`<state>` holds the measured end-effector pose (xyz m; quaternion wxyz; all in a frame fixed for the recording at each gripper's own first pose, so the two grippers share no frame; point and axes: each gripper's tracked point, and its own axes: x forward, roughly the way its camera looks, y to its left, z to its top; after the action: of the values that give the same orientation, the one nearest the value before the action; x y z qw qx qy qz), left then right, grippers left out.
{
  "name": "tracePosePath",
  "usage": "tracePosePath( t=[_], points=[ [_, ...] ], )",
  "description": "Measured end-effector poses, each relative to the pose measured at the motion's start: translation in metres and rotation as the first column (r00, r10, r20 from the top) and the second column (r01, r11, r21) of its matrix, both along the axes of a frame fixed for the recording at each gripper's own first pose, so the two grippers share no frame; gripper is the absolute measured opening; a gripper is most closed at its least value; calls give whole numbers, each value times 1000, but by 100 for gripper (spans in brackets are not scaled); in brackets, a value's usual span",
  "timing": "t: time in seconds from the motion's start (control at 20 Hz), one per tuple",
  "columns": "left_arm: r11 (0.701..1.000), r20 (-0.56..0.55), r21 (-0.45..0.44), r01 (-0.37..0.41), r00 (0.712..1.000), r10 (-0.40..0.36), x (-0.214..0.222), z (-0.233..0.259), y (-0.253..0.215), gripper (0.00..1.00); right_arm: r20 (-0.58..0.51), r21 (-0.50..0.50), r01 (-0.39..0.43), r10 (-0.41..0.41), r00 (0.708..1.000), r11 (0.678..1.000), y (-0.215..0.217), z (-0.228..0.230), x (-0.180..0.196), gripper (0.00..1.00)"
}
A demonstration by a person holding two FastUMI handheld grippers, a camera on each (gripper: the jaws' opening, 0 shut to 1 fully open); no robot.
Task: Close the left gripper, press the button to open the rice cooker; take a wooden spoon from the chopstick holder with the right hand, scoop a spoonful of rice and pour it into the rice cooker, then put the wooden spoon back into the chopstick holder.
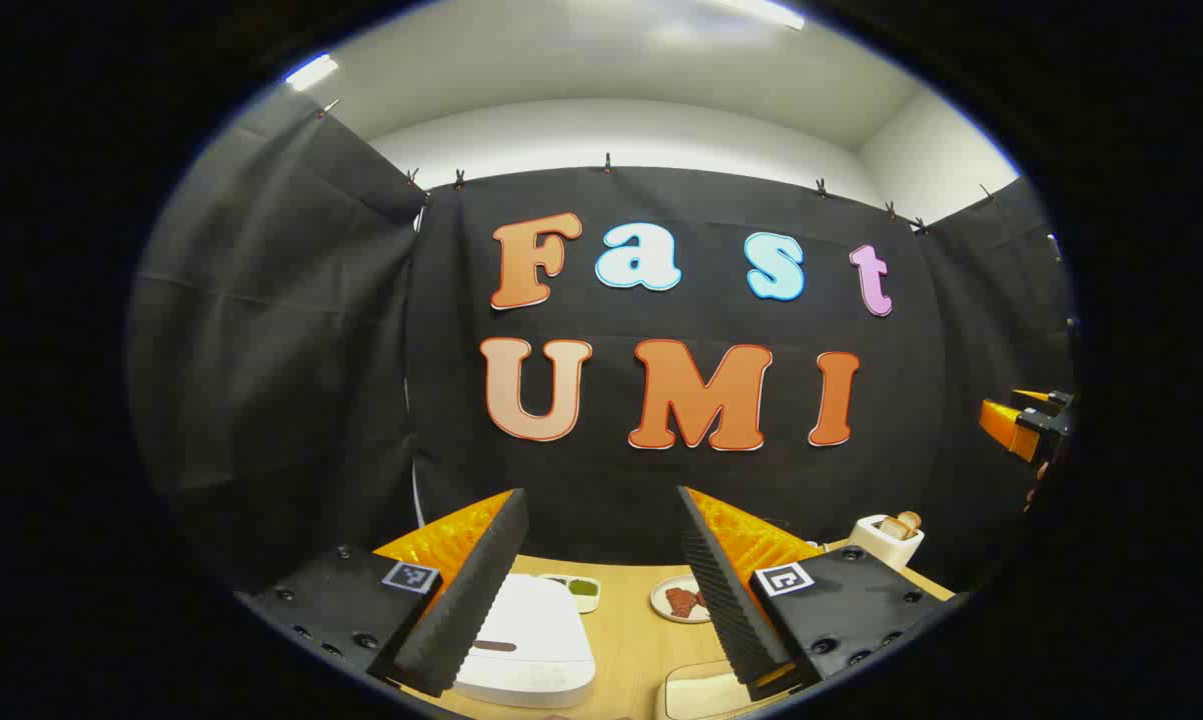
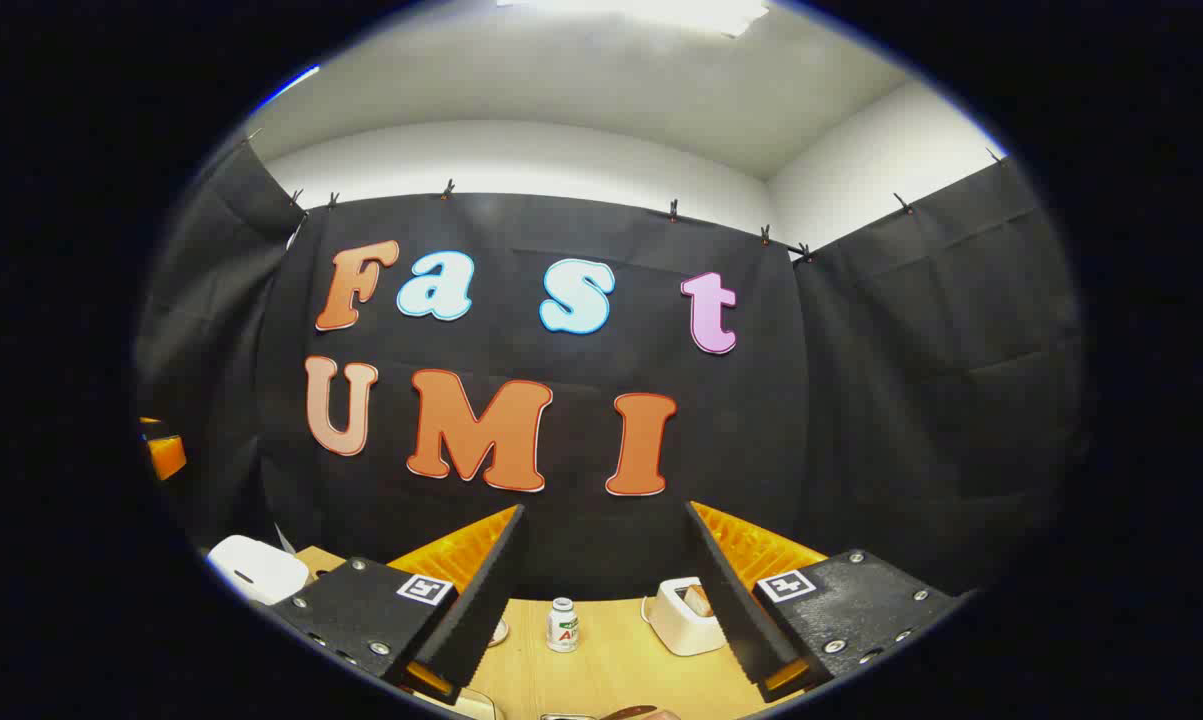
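Note:
The white rice cooker point(image 1: 526, 640) sits on the wooden table point(image 1: 629, 640) with its lid down and a dark mark on top. It lies low between the fingers of my left gripper point(image 1: 599, 495), which is raised above it, open and holding nothing. In the right gripper view the cooker point(image 2: 256, 568) shows at the far left. My right gripper point(image 2: 604, 510) is open and holds nothing, also held high over the table point(image 2: 611, 670). A brown rounded tip point(image 2: 629, 712) peeks in at the bottom edge; I cannot tell what it is.
A small white dish with green contents point(image 1: 583, 590) and a plate of brown food point(image 1: 679, 602) lie behind the cooker. A white toaster with bread point(image 1: 886, 535) point(image 2: 686, 615) stands at the right. A small white bottle point(image 2: 562, 625) stands mid-table. A cream object point(image 1: 701, 690) lies at the front.

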<state>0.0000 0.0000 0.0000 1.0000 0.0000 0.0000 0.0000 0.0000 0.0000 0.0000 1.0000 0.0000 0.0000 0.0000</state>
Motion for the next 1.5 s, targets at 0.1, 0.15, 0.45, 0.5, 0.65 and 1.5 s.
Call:
tracePosePath(
  t=[0.1,0.15,0.45,0.5,0.65,1.5],
  points=[
    [1000,11,16,-12,1000,12,-2,6,0,100,1,3,-1,1,1000,1000,-7,-1,2,95],
    [1000,14,18,-12,1000,11,-4,9,-1,100,-3,10,1,-1,1000,1000,-9,-2,3,95],
    [1000,39,5,-13,999,12,-6,26,-3,100,0,51,-43,44,999,998,-2,-6,2,95],
    [1000,44,7,-17,999,17,-7,28,-2,100,1,54,-50,50,999,997,0,-6,1,95],
    [999,63,12,-41,997,40,-8,31,4,100,9,47,-56,56,998,997,2,-6,1,92],
    [997,22,12,-82,996,82,13,20,37,24,-59,22,-45,46,997,999,5,-38,4,95]
  ],
)
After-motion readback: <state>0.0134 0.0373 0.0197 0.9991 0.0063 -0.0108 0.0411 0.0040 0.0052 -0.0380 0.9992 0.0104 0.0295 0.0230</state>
